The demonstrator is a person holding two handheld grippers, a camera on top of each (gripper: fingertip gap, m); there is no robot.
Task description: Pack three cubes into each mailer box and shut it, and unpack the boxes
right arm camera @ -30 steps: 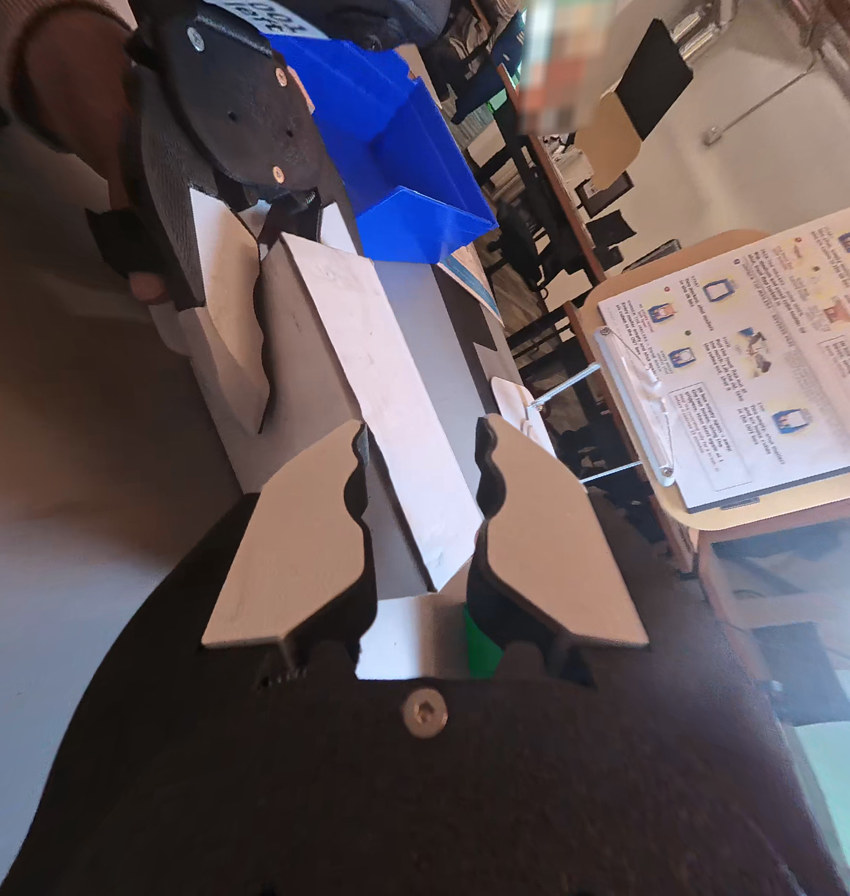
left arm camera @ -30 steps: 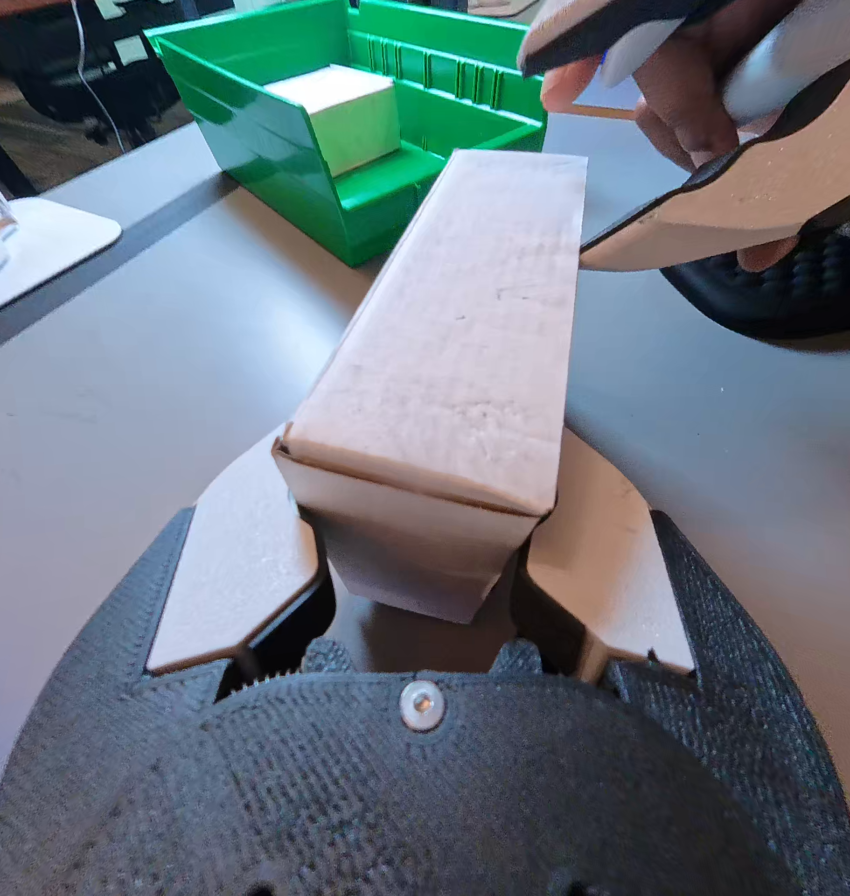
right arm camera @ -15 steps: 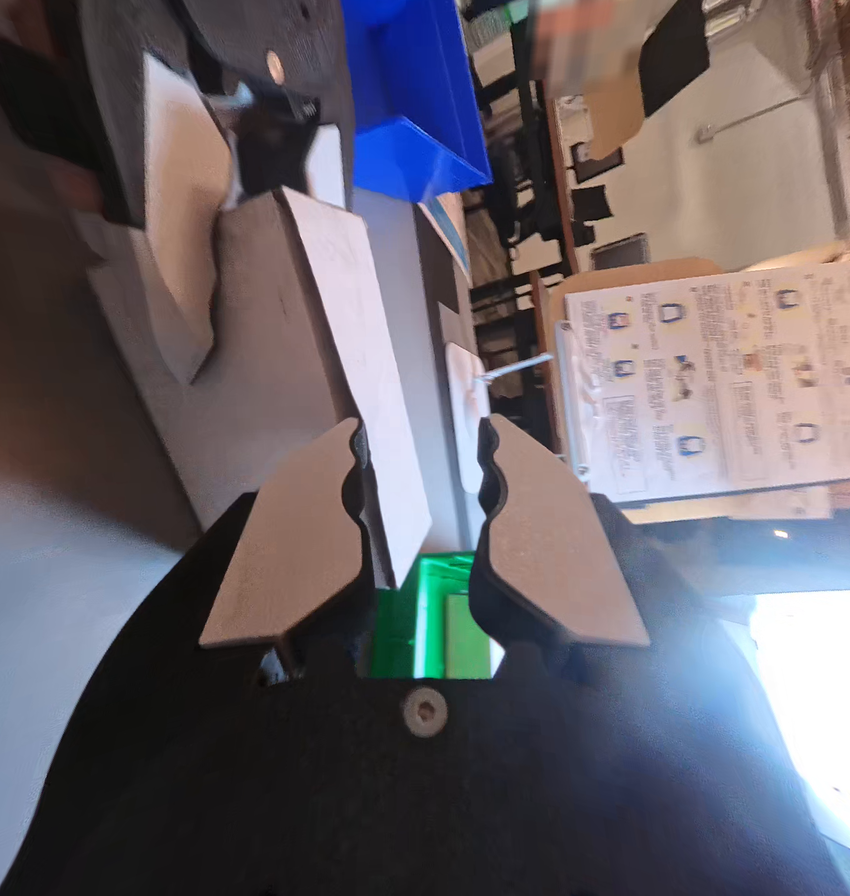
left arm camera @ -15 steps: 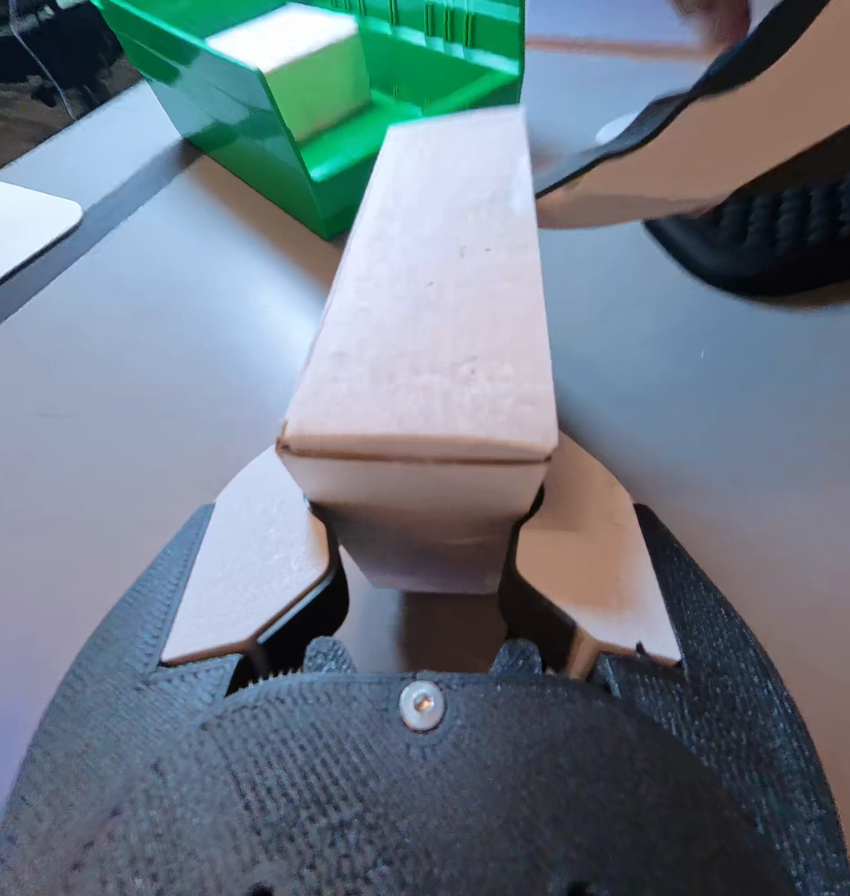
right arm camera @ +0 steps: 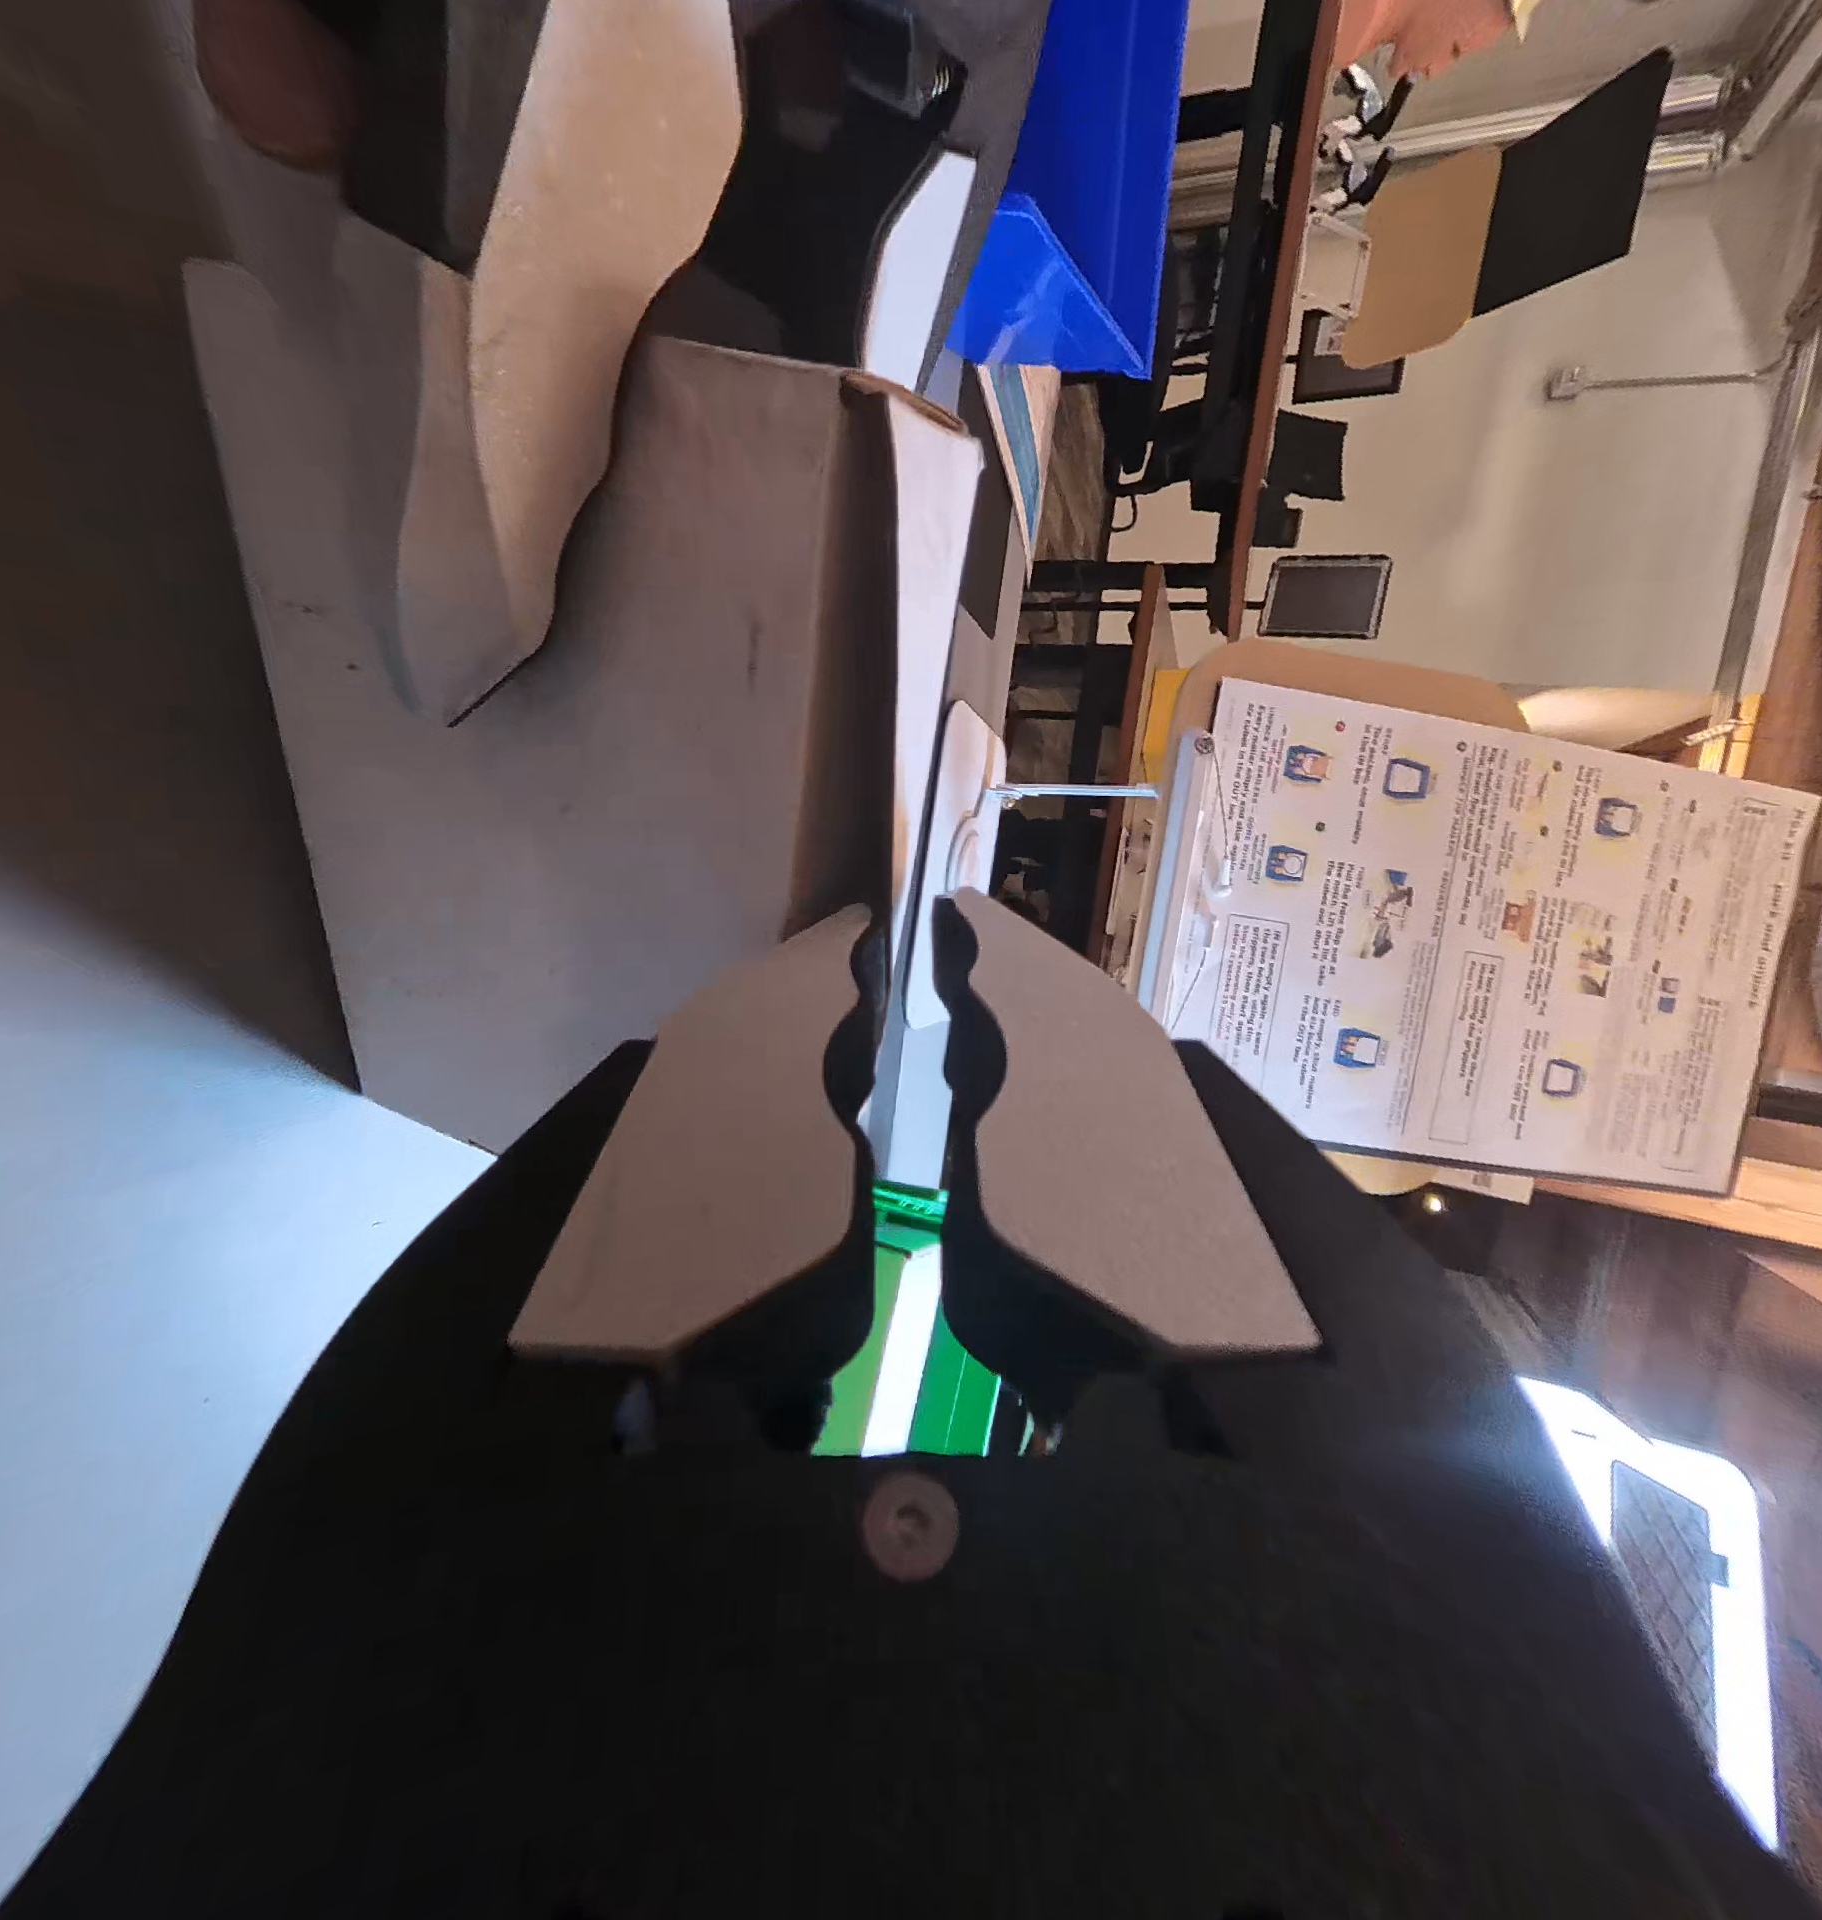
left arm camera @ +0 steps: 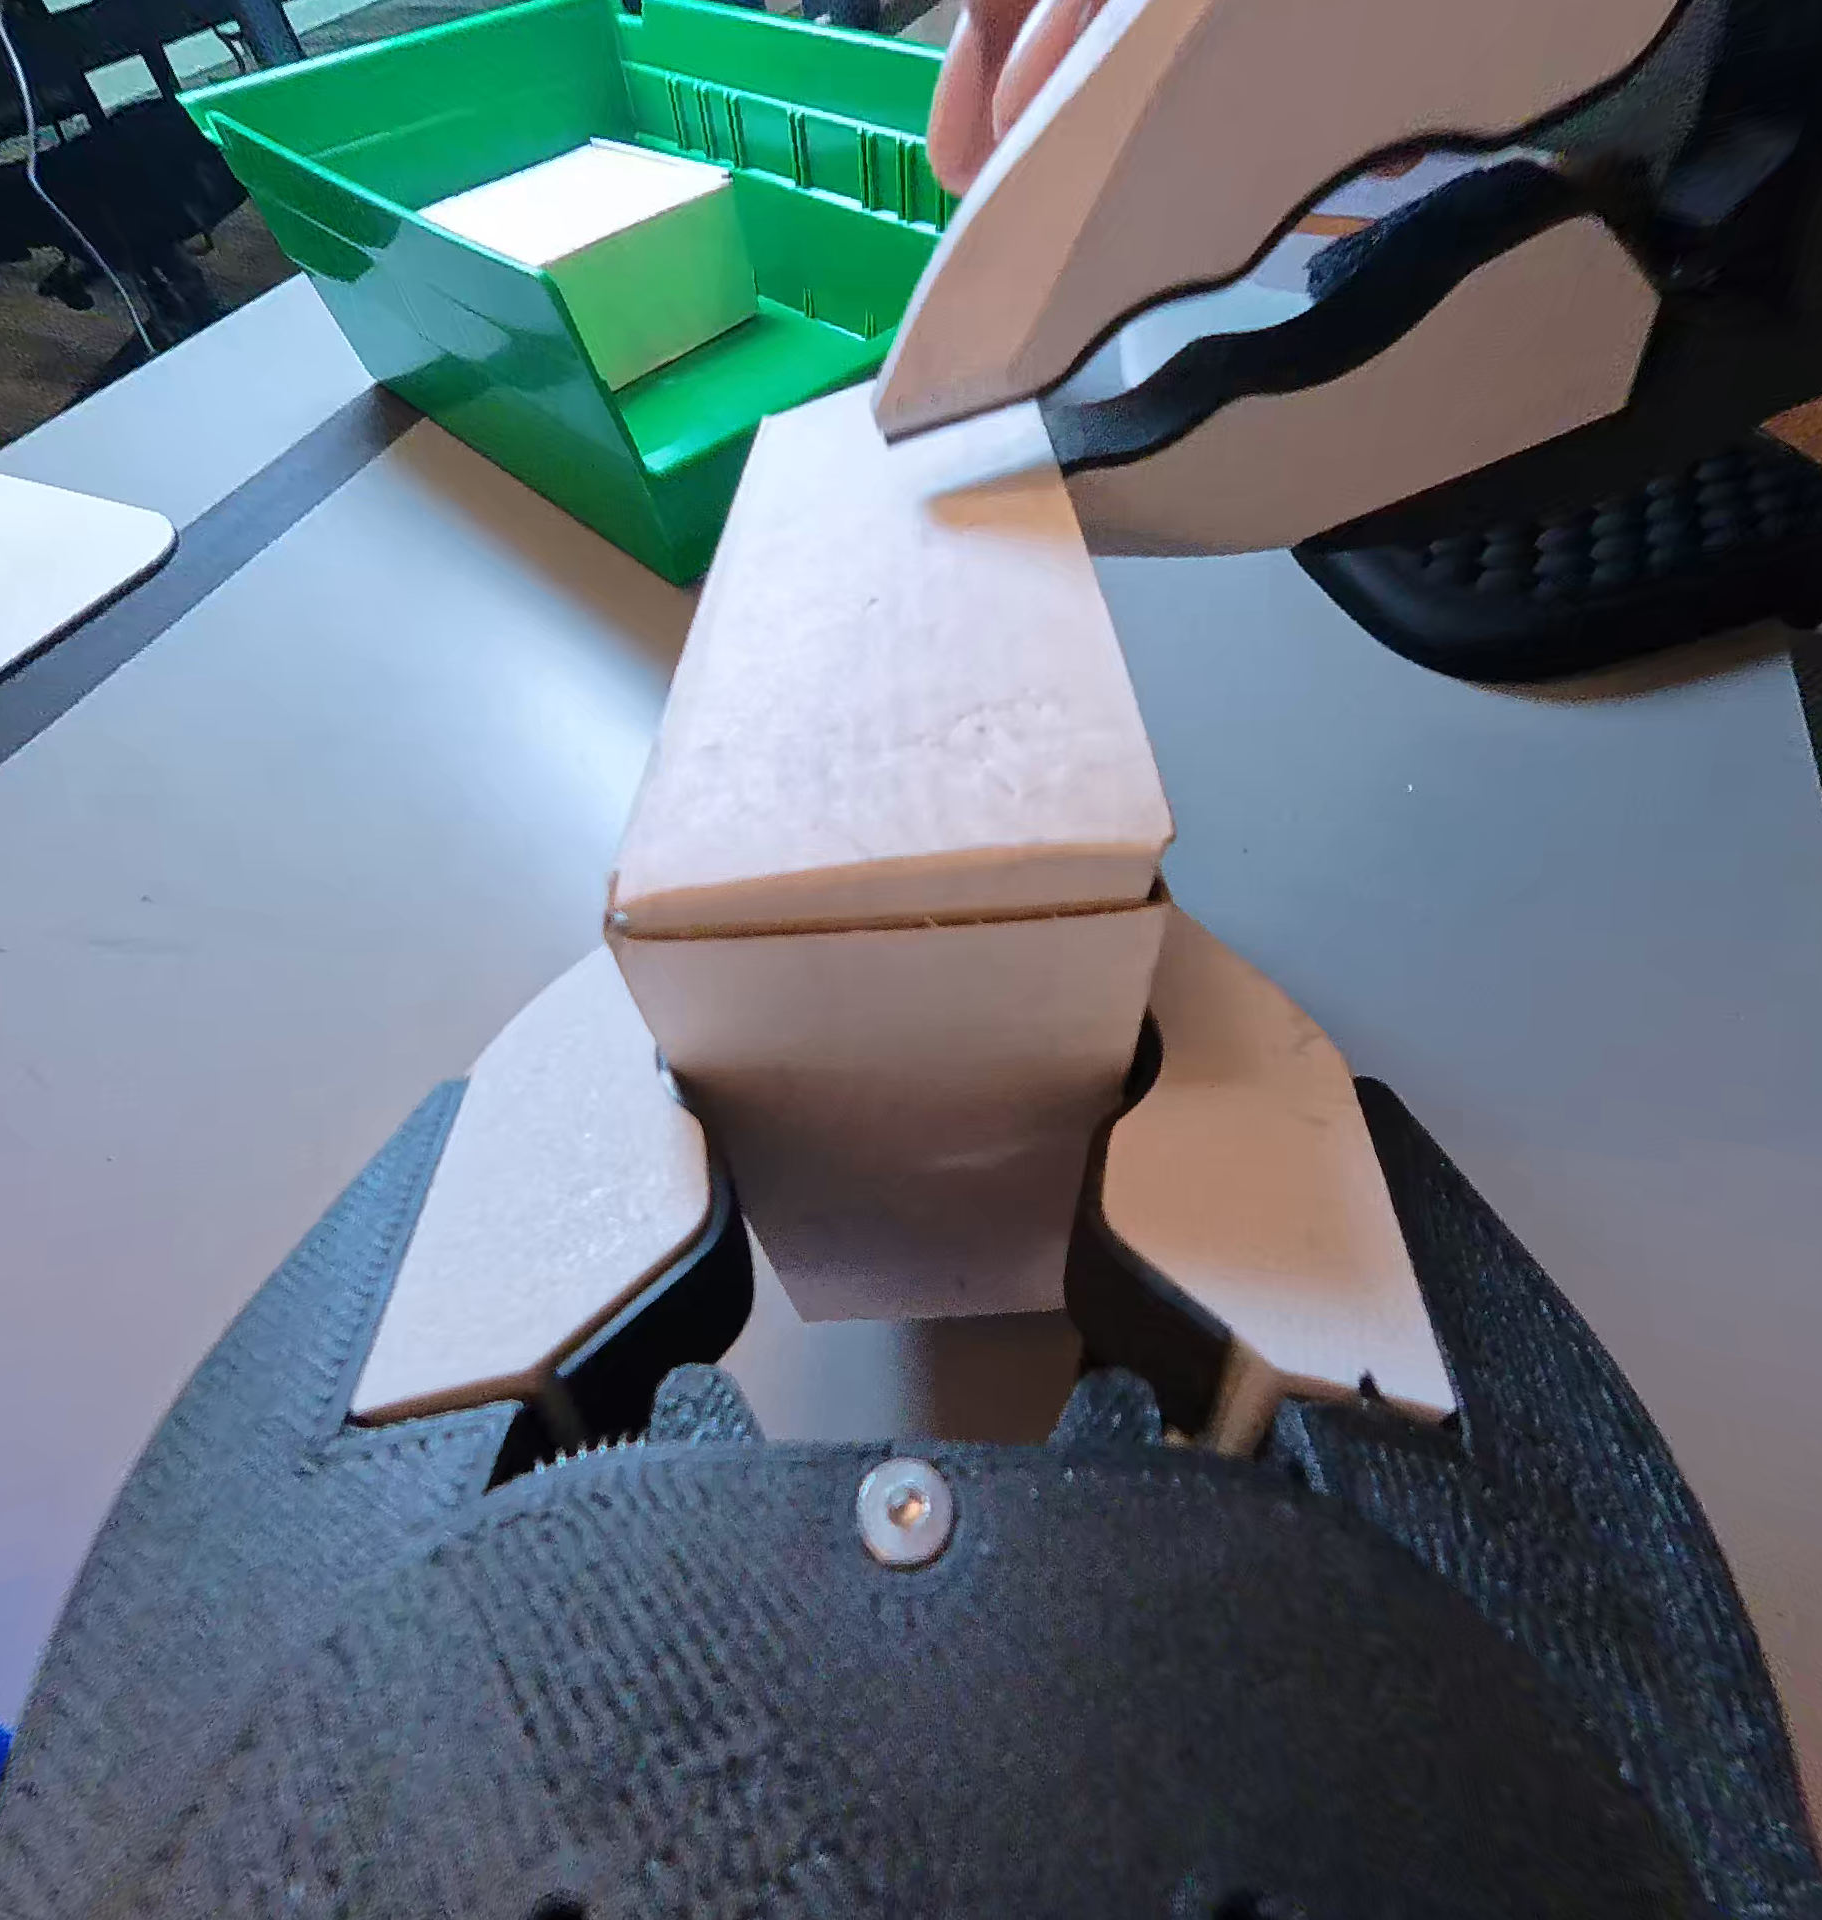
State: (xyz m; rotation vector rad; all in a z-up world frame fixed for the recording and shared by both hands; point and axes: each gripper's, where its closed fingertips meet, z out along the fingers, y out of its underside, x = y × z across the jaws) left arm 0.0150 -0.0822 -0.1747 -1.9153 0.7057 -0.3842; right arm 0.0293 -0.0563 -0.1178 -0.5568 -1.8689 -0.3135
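A long white mailer box (left arm camera: 907,665) lies closed on the grey table (left arm camera: 315,831). My left gripper (left arm camera: 896,987) is shut on its near end, one finger on each side. My right gripper (left arm camera: 974,442) is at the box's far end with its fingers almost together. In the right wrist view the right gripper (right arm camera: 902,920) pinches the thin lit edge of the box's lid, with the box's (right arm camera: 678,727) side on the left. The left gripper's finger (right arm camera: 491,499) shows at the box's other end. No cubes are in view.
A green bin (left arm camera: 471,312) stands just beyond the box and holds a second white mailer box (left arm camera: 616,239). A blue bin (right arm camera: 1073,208) is behind the left gripper. A white stand base (left arm camera: 34,561) sits at the table's left, with an instruction sheet (right arm camera: 1458,935) on a holder. Some 7 centimetres of space lies between my two pairs of fingers.
My right gripper's fingers have closed from a wide gap to a narrow one on the lid's edge at the far end. The left gripper has kept its hold on the box.
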